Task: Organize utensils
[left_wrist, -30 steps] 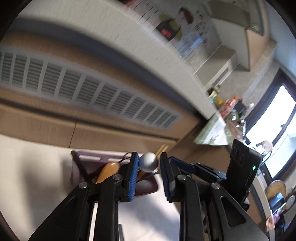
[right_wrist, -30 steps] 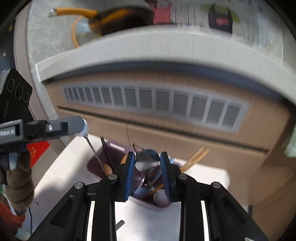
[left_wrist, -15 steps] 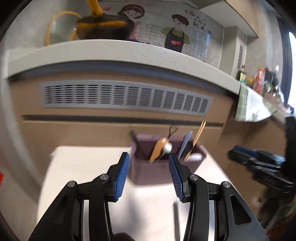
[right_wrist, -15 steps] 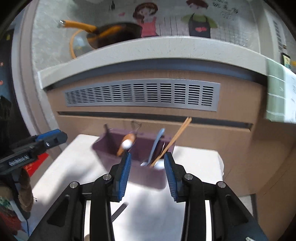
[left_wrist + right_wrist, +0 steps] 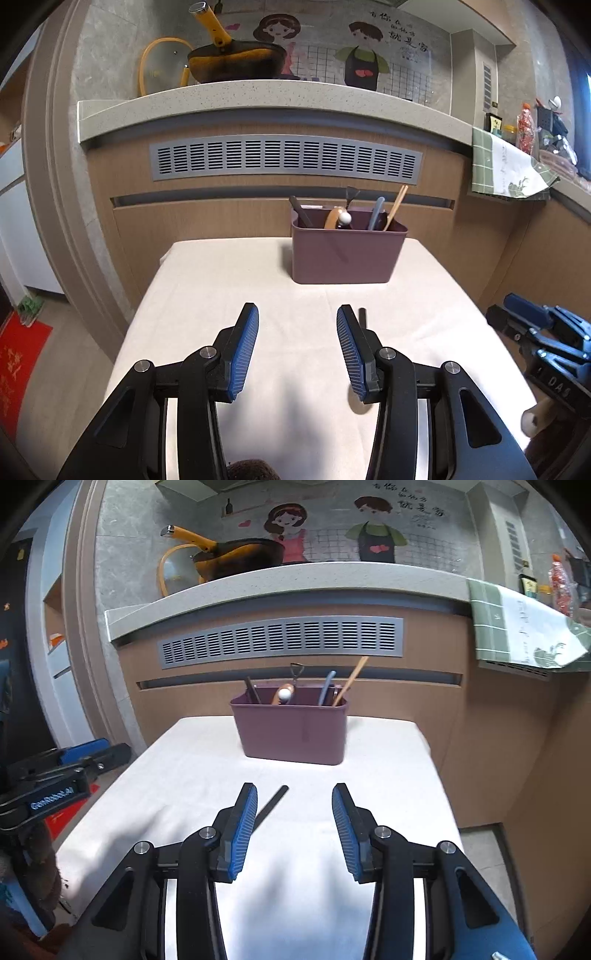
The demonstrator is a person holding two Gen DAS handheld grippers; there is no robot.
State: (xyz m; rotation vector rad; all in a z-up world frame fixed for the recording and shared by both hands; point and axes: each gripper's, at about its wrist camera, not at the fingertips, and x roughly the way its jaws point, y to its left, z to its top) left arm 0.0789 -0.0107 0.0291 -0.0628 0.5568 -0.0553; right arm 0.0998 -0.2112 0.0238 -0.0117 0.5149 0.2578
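A mauve utensil holder [image 5: 347, 254] [image 5: 291, 734] stands at the far side of the white table [image 5: 229, 288] [image 5: 384, 782]. It holds several utensils: a wooden spoon, a white-tipped one, a blue handle, chopsticks and dark handles. A dark flat utensil [image 5: 272, 805] [image 5: 362, 318] lies on the table in front of the holder, partly hidden behind a finger in each view. My left gripper [image 5: 297, 350] is open and empty above the near table. My right gripper [image 5: 294, 830] is open and empty. Each gripper shows at the other view's edge.
A wood-panelled counter front with a grey vent [image 5: 284, 157] rises behind the table. A yellow-handled pan [image 5: 236, 61] sits on the counter top. A green cloth [image 5: 506, 170] hangs at the right. A red mat [image 5: 18, 362] lies on the floor at the left.
Both grippers have pulled back from the holder toward the near side of the table and opened wider. The utensils they carried to the holder now stand in it.
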